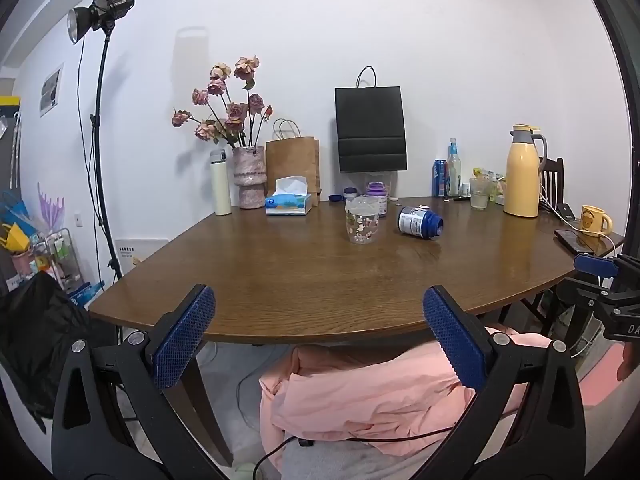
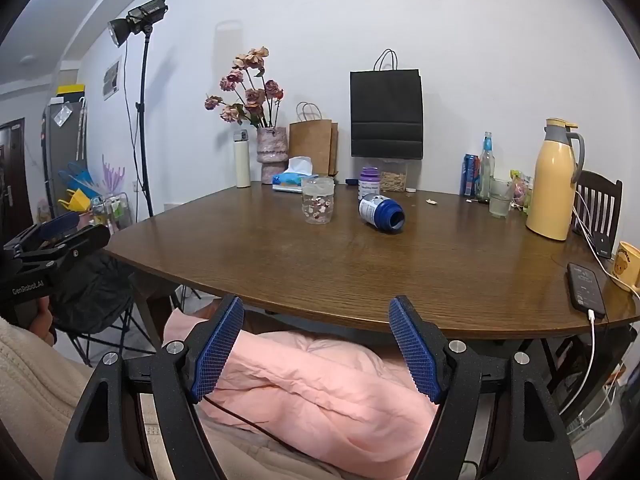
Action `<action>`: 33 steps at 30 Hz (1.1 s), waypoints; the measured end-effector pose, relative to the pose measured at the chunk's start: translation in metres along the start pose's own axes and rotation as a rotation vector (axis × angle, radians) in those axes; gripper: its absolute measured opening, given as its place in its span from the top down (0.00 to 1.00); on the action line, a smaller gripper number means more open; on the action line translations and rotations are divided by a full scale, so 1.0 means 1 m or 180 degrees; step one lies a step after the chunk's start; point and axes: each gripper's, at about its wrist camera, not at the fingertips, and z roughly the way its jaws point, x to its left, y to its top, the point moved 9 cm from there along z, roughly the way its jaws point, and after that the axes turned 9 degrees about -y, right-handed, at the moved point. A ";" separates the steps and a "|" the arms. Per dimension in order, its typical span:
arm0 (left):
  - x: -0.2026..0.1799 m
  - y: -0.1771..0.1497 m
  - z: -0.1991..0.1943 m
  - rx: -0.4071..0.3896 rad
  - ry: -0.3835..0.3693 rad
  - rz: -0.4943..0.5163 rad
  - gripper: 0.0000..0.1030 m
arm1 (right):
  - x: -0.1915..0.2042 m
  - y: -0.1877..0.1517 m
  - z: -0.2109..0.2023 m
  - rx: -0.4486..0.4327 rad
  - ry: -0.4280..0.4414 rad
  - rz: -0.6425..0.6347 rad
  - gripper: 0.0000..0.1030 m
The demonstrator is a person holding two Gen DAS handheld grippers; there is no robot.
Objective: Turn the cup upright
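We hold both grippers back from the near edge of the wooden table [image 1: 280,280], above a pink quilted garment [image 1: 360,392] on our lap. Our left gripper [image 1: 318,322] has its blue-padded jaws spread wide with nothing between them, and our right gripper [image 2: 316,330] is spread just as wide and empty too. The clear cup [image 1: 362,220] with a flower print stands on the table towards the far side, well apart from both grippers; it looks mouth-down, its wider rim on the wood, though we cannot be sure. Just to its right a blue-capped bottle [image 1: 420,222] lies on its side, not touching the cup. Behind the cup stands a purple-lidded jar [image 1: 378,196], and a tissue box [image 1: 289,202] sits to its left
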 end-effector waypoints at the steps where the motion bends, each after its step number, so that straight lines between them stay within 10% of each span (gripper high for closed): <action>1: 0.000 0.000 0.000 0.0001 0.0004 0.0001 0.00 | 0.000 0.000 0.000 0.0022 0.0012 0.0018 0.22; 33: 0.002 -0.006 0.004 0.0031 0.0007 -0.0014 0.00 | -0.004 0.001 0.002 0.0005 0.0002 -0.0011 0.22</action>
